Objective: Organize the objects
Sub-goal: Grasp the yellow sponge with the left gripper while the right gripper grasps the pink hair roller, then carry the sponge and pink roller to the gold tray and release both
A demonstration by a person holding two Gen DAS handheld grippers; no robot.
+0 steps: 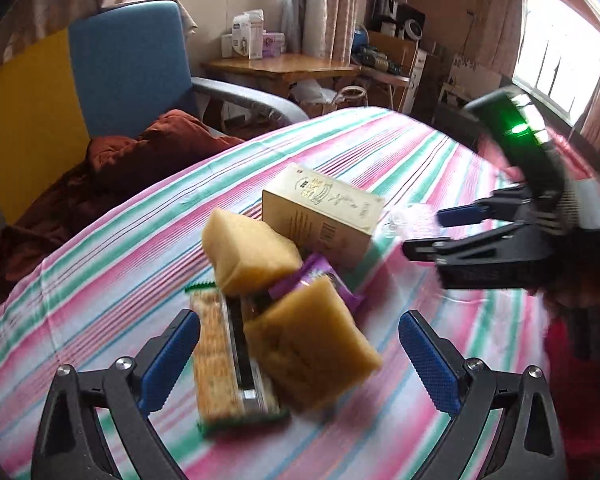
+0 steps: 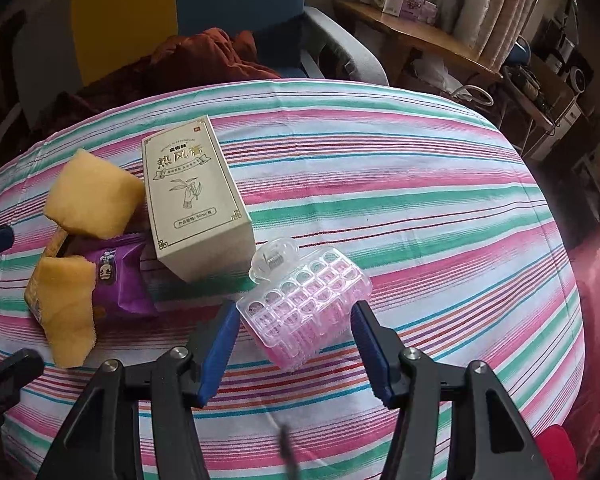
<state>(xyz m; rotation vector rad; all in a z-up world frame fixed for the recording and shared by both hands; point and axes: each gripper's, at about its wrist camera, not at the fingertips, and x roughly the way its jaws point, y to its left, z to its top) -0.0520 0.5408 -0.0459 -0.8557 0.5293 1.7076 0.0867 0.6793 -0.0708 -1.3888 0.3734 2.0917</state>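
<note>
A clear plastic hair clip (image 2: 306, 306), tinted pink along its teeth, lies on the striped tablecloth (image 2: 420, 208) between the two blue pads of the right gripper (image 2: 294, 354). The jaws stand partly open around it; the right pad sits at the clip's edge and the left pad just beside its other end, though from this angle it is hard to say whether either pad actually presses on the plastic. The clip rests on the cloth, its spring end toward the cream box (image 2: 198, 196), which lies flat just beyond it with printed characters and a small plant drawing on its upper face.

Left of the box is a small heap: two yellow sponge blocks (image 2: 94, 196), a purple snack packet (image 2: 120, 280) between them, and a long biscuit pack (image 1: 228, 356) with green edging under the nearer block. In the left wrist view this heap lies straight ahead of the left gripper (image 1: 300, 356), whose jaws are wide apart and hold nothing; the nearer sponge block and the biscuit pack appear between its blue pads, blurred, and not touched by them. The right gripper shows at the right edge of that view, a green light on its body.

Beyond the table stands a blue-backed chair (image 1: 128, 64) with a rust-brown cloth (image 1: 152, 152) bundled on its seat, and further back a wooden side table (image 1: 280, 68) carrying small white boxes beneath a curtained window.
</note>
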